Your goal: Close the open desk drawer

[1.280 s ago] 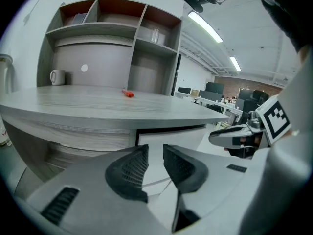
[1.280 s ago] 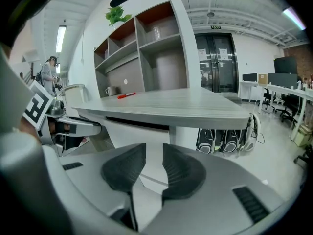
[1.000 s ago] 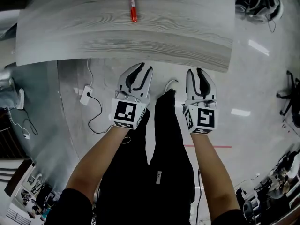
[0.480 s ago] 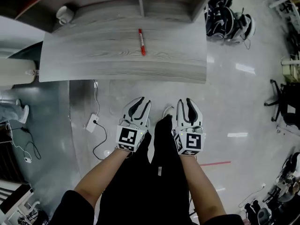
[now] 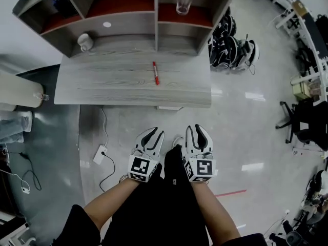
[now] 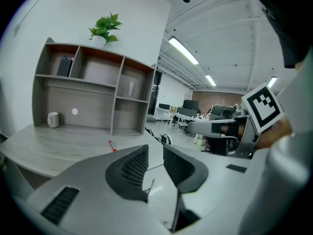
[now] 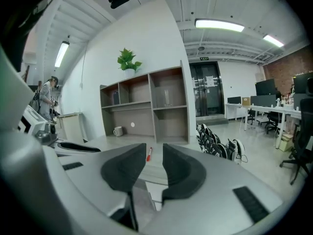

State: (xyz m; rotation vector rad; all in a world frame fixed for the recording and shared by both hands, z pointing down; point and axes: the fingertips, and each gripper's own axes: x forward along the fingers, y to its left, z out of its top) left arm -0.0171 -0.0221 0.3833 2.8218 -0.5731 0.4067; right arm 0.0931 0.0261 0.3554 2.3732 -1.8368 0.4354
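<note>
Shelf unit: a grey shelf unit (image 5: pixel 155 14) stood at the back of the desk (image 5: pixel 113 83), split into open compartments
Upper left compartment: dark box-like items (image 6: pixel 64 66) stood inside; what they were could not be told
Upper right compartment: a clear glass (image 5: pixel 183 1) stood upright
Lower left compartment: a white mug (image 5: pixel 83 42) sat at its mouth, on the desk top
Top of unit: a small potted plant (image 7: pixel 128 60)
Desk top: a red pen (image 5: pixel 155 73) lay near the middle, running front to back
Drawer: the drawer (image 5: pixel 169 108) showed as a pale slab just under the desk's front edge, right of centre, jutting out only a little; its inside was hidden
Left gripper: the left gripper (image 5: pixel 154 133) had its jaws apart by a narrow gap, with nothing between them and nothing held
Right gripper: the right gripper (image 5: pixel 196 130) was likewise parted and empty
Drawer against grippers: it lay ahead of both, well apart from them, roughly in line with the gap between the two; the grippers sat side by side above the person's black trousers (image 5: pixel 164 204)
Open room: bare glossy floor (image 5: pixel 241 137) lay between the desk's front edge and the grippers
Left side: a white power adapter (image 5: pixel 100 154) with a black cable lay on the floor
Right side: a heap of headsets (image 5: pixel 230 50) sat beside the desk's end, and an office chair (image 5: pixel 292 122) stood well off
</note>
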